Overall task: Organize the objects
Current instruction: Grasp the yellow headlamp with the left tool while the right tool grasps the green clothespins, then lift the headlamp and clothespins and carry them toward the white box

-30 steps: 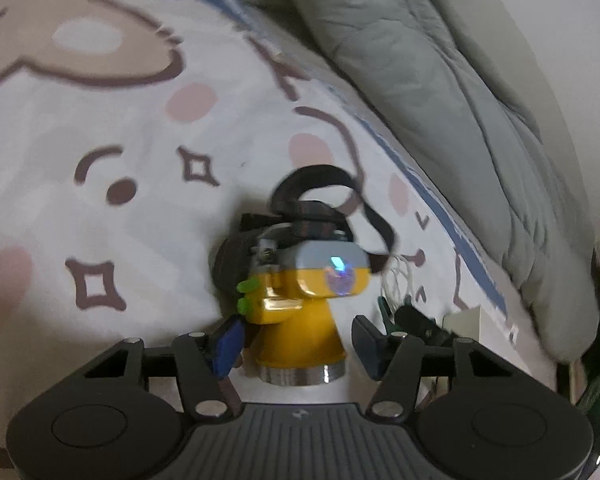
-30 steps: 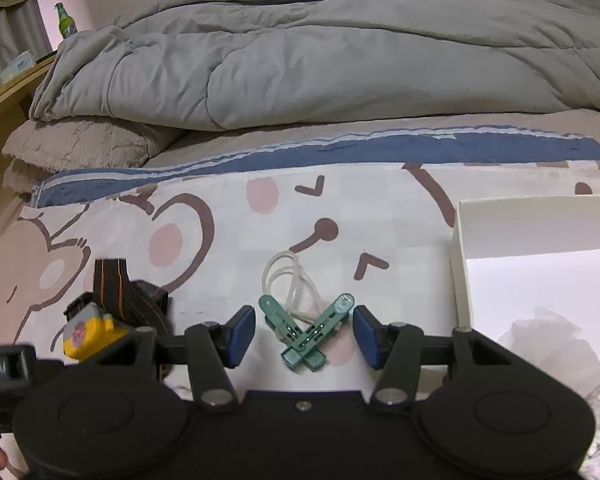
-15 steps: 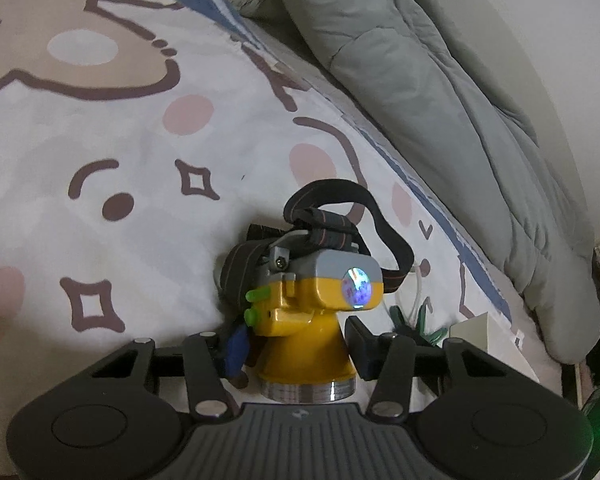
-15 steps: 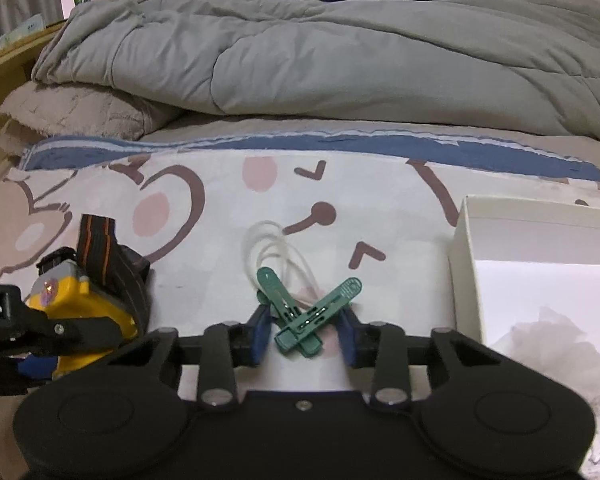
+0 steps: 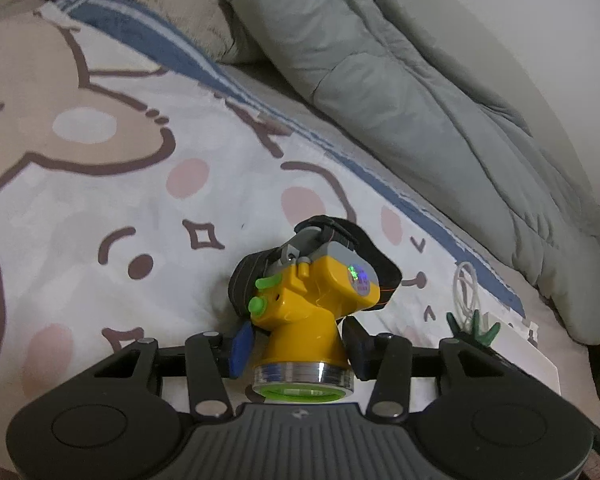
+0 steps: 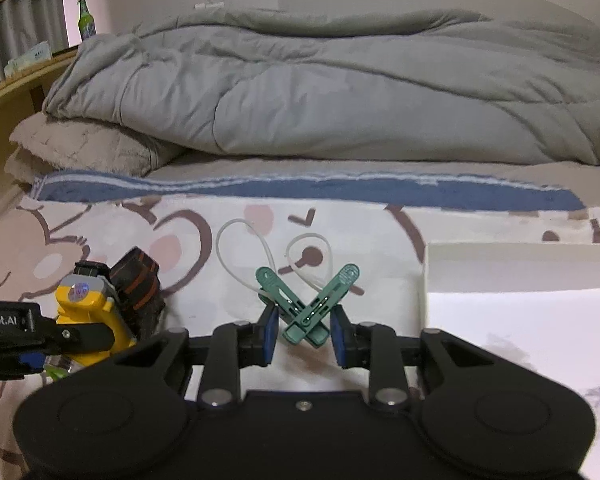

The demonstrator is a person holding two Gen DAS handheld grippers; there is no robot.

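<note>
Both grippers, left (image 5: 296,350) and right (image 6: 303,336), are now clamping and lifting headlamp (image 5: 312,312) and green clothespins (image 6: 308,306) off the bedsheet (image 5: 140,200), toward the box (image 6: 520,280) at its right edge.

On the bedsheet (image 6: 100,220) in front of me, the headlamp (image 5: 312,308) sits to the left and the crossed clothespins (image 6: 308,304) to its right. I have the left gripper (image 5: 298,350) around the headlamp's base and the right gripper (image 6: 304,338) around the clothespins' near ends. A box (image 6: 520,264) lies right of the clothespins. Behind everything, the quilt (image 6: 340,92) is heaped along the wall, over a pillow (image 6: 84,148) at its left end.
</note>
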